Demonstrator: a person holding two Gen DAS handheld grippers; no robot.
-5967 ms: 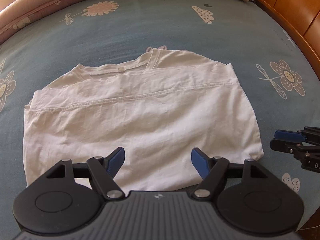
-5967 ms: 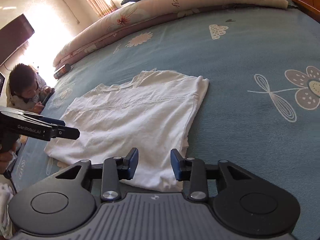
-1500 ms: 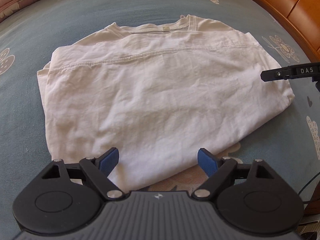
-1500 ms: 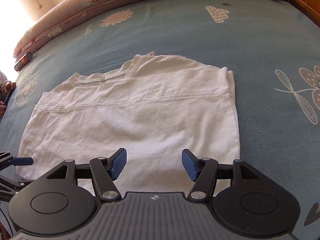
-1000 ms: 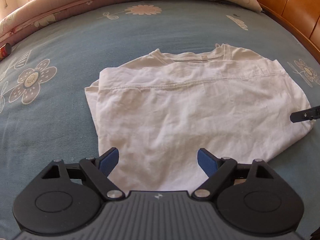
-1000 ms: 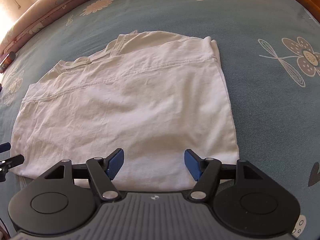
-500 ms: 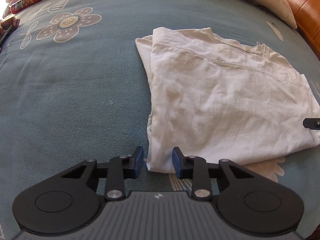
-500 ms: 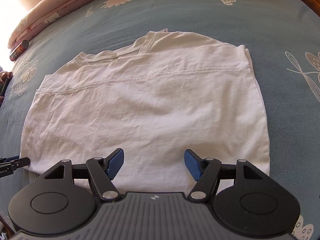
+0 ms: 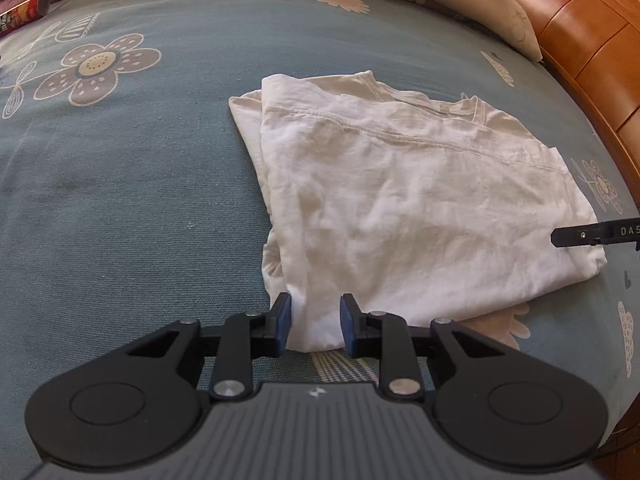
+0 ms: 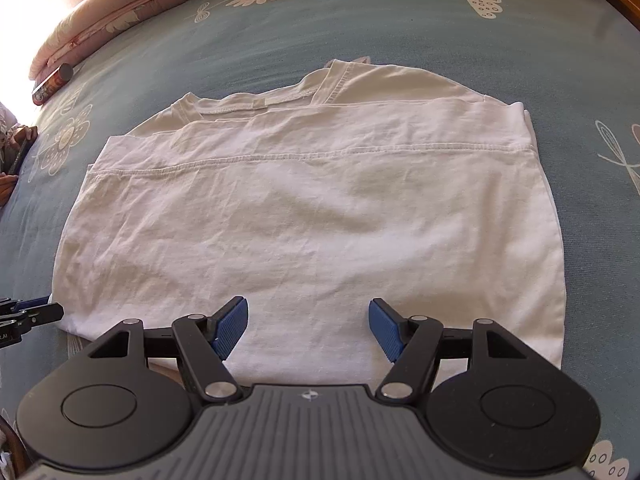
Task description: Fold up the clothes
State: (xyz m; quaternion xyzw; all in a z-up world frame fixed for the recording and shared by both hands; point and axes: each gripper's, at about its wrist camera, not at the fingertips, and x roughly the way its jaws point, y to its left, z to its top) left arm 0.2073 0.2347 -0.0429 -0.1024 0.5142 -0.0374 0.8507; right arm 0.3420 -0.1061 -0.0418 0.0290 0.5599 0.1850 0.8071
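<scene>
Wooden headboard beyond shirt

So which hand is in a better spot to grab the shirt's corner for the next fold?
Left, probably. The left tool already has the white T-shirt's near corner between its narrowed fingers. The right tool is wide open over the middle of the near edge, gripping nothing.

A blue flowered bed carries a folded white shirt and a can.

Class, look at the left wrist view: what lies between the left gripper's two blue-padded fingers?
The near corner of the folded white T-shirt lies between the fingers of the left gripper, which are not yet closed on it.
</scene>
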